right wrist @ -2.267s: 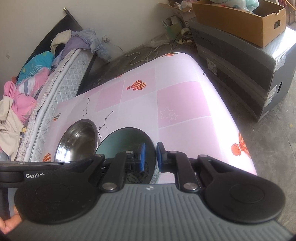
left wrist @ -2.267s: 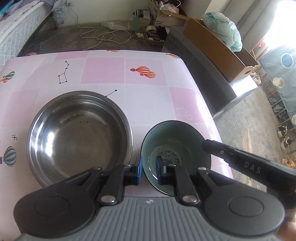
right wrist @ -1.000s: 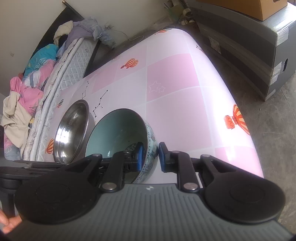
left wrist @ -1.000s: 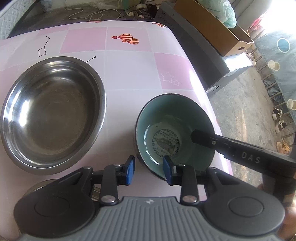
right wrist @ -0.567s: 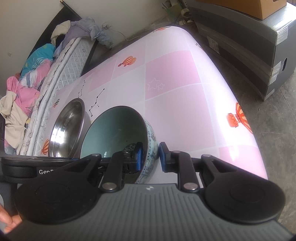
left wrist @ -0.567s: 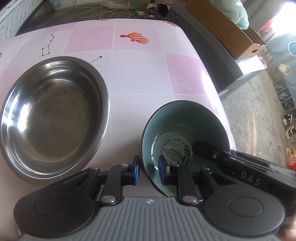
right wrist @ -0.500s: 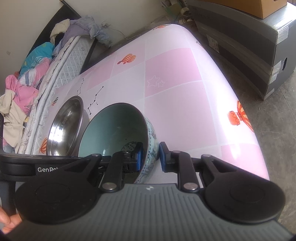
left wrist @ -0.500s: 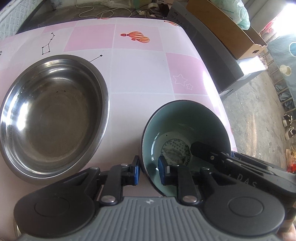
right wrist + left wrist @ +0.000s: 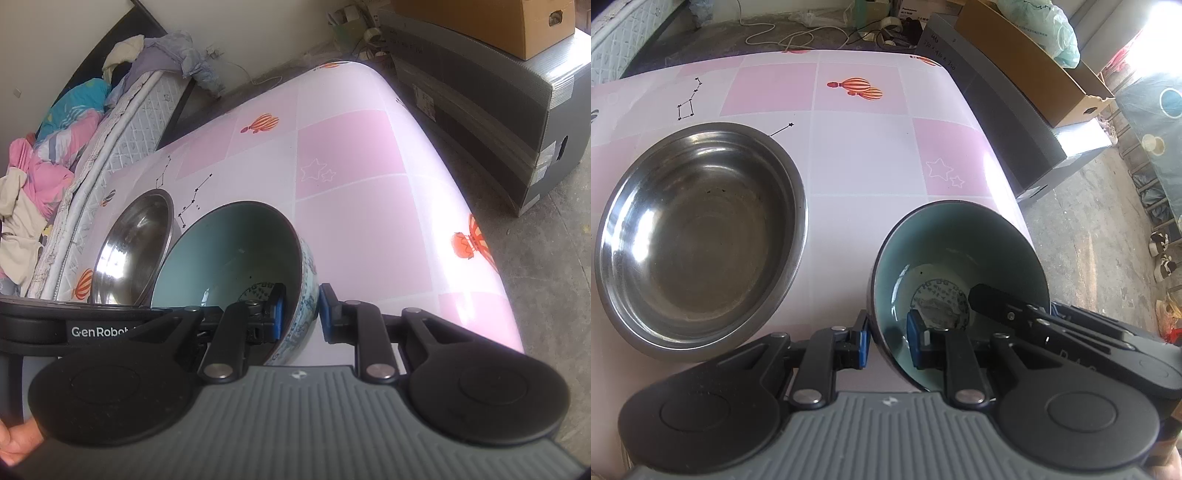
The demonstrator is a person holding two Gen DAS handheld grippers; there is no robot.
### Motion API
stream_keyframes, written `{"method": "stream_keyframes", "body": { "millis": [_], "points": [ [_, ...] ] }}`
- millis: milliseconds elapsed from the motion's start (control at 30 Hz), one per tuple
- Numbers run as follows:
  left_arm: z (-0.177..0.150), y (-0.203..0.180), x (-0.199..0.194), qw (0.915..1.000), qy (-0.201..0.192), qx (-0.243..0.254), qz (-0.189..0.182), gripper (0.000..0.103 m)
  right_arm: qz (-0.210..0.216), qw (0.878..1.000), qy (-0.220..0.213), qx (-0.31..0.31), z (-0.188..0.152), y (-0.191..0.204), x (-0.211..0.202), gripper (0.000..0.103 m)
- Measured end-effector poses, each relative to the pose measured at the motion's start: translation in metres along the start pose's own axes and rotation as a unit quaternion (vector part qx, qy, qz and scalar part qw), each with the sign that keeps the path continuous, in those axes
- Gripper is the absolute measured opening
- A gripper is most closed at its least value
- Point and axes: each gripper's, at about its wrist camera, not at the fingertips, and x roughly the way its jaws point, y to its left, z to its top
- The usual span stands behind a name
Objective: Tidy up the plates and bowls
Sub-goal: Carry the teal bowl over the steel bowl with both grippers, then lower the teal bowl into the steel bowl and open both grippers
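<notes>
Because both tools are clamped on the same ceramic bowl [image 9: 955, 258], its handling matters more than anything else on the table [image 9: 864, 158]. It is glazed, teal inside with a printed medallion at the bottom and blue-and-white pattern outside, so I judge it stiff, fairly heavy for its size, slick under rubber pads and liable to chip or break if dropped. It sits near the table's right edge, tilted, and seems partly lifted, though the fisheye views do not show whether its foot is clear of the cloth. The left gripper [image 9: 885, 341] has just been closing and now pinches the near rim wall, one pad outside, one inside. The right gripper [image 9: 299, 319] nips the rim on the opposite side the same way, pads pressed on the wall. The rim is the only thin place to grip; a bite lower on the wall would be safer against slipping. The steel bowl [image 9: 698, 236] lies just beside it to the left, wide, shallow, empty, light and tough, a likely nest for the ceramic one.
</notes>
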Motion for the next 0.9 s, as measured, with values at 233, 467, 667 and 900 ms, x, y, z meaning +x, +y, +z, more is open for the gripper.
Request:
{"method": "stream_keyframes", "body": {
  "millis": [233, 467, 667, 900],
  "points": [
    [0.0, 0.01, -0.025, 0.9997, -0.022, -0.007, -0.012, 0.021, -0.001, 1.0, -0.012, -0.016, 0.011, 0.018, -0.017, 0.019],
    [0.002, 0.045, -0.059, 0.9982, -0.051, -0.03, -0.005, 0.021, 0.02, 0.999, -0.018, -0.04, 0.026, 0.059, -0.022, 0.019],
    [0.01, 0.092, -0.08, 0.9949, -0.072, -0.067, 0.022, 0.021, 0.048, 0.997, -0.006, -0.068, 0.039, 0.115, -0.001, 0.019],
    [0.023, 0.151, -0.064, 0.9909, -0.061, -0.116, 0.03, 0.021, 0.051, 0.995, 0.028, -0.086, 0.048, 0.165, 0.056, 0.019]
  ]
}}
